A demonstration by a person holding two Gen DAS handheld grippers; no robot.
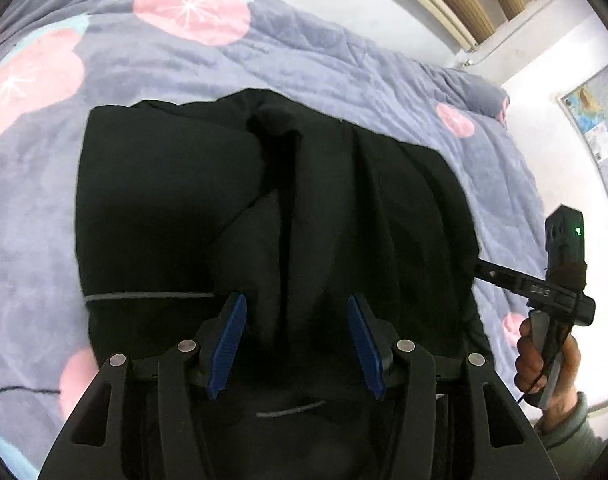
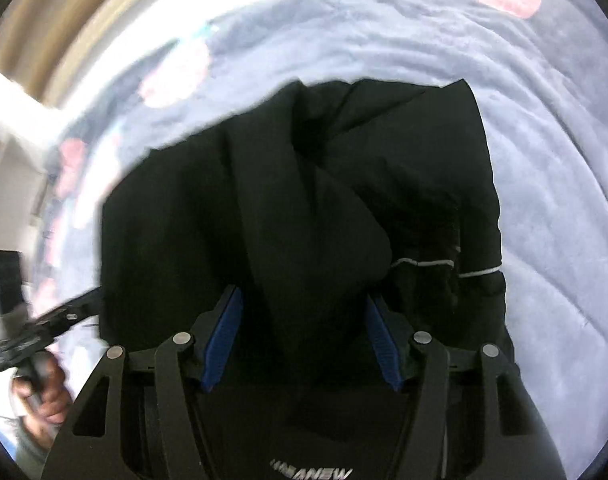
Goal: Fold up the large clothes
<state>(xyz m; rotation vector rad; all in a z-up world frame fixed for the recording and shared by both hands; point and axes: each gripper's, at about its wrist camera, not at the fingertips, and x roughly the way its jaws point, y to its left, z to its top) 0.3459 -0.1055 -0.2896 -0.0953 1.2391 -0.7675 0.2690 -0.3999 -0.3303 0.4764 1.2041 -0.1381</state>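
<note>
Black garment (image 1: 264,208) lies bunched on the bed, over a grey-lilac blanket (image 1: 304,68) w/ pink round prints. Fabric is heaped in thick vertical folds; a thin grey stripe (image 1: 144,296) runs across its near-left part in the left view. Same garment (image 2: 304,208) in the right view, w/ grey stripe (image 2: 424,263) on its right side.

Left gripper (image 1: 296,344): jaws spread wide, blue pads (image 1: 228,344) apart, nothing clamped. Fabric sits between and below the pads; contact w/ pads cannot be told, too dark.

Right gripper (image 2: 302,340): jaws likewise spread, blue pads (image 2: 220,344) apart. A thick fold of the garment lies in the gap betw. them, not pinched. White lettering shows on the fabric at the bottom edge of this view.

Cross-check: the right gripper (image 1: 524,284) appears at the right edge of the left view, held by the right hand (image 1: 544,360), its fingers reaching into the garment's right edge. The left gripper (image 2: 56,316) and left hand (image 2: 44,392) show blurred at the left edge of the right view, at the garment's opposite edge.

Surroundings: white wall, map (image 1: 600,128) on it, right of the bed.
</note>
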